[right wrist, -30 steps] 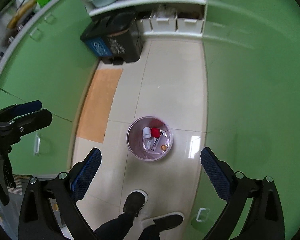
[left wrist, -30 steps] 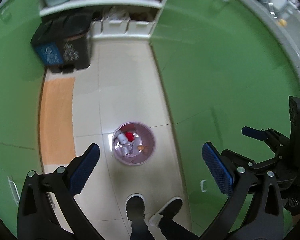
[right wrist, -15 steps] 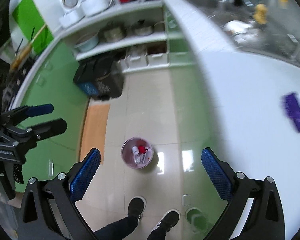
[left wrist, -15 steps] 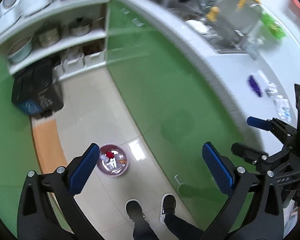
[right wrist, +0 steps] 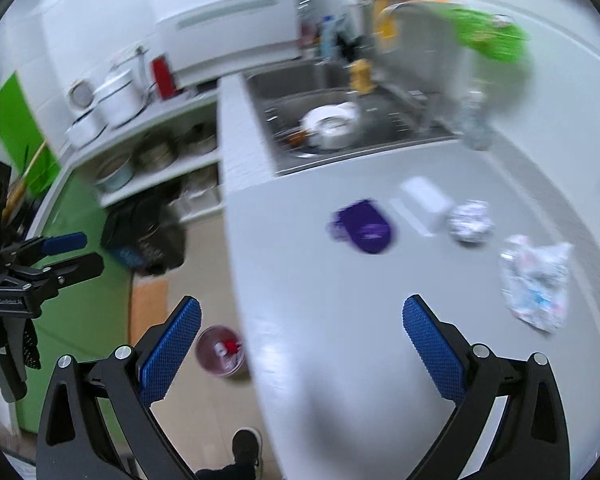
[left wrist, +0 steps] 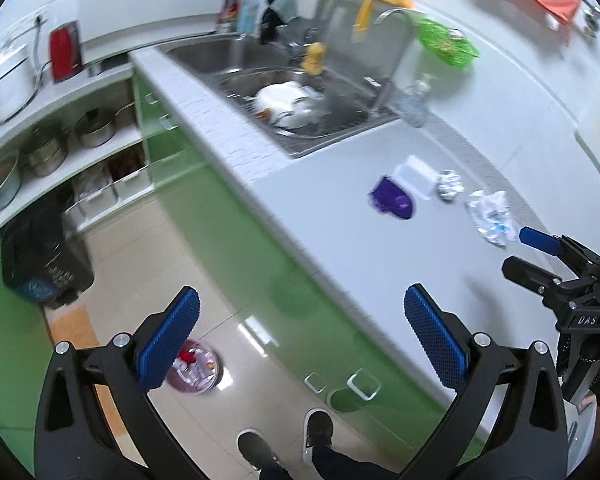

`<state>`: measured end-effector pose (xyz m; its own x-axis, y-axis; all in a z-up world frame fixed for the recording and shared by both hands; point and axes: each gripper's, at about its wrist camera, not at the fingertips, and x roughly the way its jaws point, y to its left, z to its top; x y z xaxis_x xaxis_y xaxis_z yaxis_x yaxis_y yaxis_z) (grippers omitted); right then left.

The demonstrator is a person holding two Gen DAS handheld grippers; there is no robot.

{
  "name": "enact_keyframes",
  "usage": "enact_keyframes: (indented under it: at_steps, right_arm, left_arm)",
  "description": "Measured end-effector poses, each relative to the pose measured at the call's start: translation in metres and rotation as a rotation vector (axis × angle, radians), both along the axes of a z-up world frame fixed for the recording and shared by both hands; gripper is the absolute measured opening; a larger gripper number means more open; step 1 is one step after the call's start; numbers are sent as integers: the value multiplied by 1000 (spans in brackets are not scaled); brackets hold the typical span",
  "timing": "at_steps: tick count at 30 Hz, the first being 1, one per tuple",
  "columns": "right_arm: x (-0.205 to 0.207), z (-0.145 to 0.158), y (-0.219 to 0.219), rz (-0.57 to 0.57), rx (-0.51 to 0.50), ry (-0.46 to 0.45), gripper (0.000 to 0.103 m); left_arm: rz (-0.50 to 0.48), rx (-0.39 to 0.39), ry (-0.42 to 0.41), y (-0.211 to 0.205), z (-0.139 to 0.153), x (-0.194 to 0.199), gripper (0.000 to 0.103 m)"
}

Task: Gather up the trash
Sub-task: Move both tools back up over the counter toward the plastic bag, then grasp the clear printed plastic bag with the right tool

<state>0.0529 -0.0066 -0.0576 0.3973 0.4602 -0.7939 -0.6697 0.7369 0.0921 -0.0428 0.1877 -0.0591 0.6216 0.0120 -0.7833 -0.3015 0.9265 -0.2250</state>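
On the white counter (right wrist: 340,300) lie a purple wrapper (right wrist: 362,227), a white box (right wrist: 424,200), a ball of foil (right wrist: 470,220) and a crumpled clear plastic wrapper (right wrist: 534,280). The same purple wrapper (left wrist: 392,200), foil ball (left wrist: 449,186) and plastic wrapper (left wrist: 492,218) show in the left wrist view. A pink bin (left wrist: 194,370) holding trash stands on the floor; it shows as the pink bin (right wrist: 219,351) in the right wrist view too. My left gripper (left wrist: 302,338) is open above the counter edge. My right gripper (right wrist: 300,346) is open over the counter, short of the trash. Both hold nothing.
A steel sink (left wrist: 300,96) with white dishes lies beyond the trash, a clear bottle (left wrist: 414,100) at its corner. Green cabinet fronts (left wrist: 300,280) drop to the tiled floor. Black bins (left wrist: 44,256) and shelves of pots (left wrist: 60,144) stand at the far end. The person's shoes (left wrist: 288,440) are below.
Both cameras have swung up from the floor and the pink bin to the counter. The trash on the counter now sits much nearer. Both grippers have stayed open.
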Motion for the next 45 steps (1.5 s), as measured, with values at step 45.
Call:
enact_keyframes:
  at_steps: [45]
  right_arm:
    - [216, -109, -181, -400, -201, 82, 95]
  left_arm:
    - [-216, 18, 109, -125, -53, 193, 100]
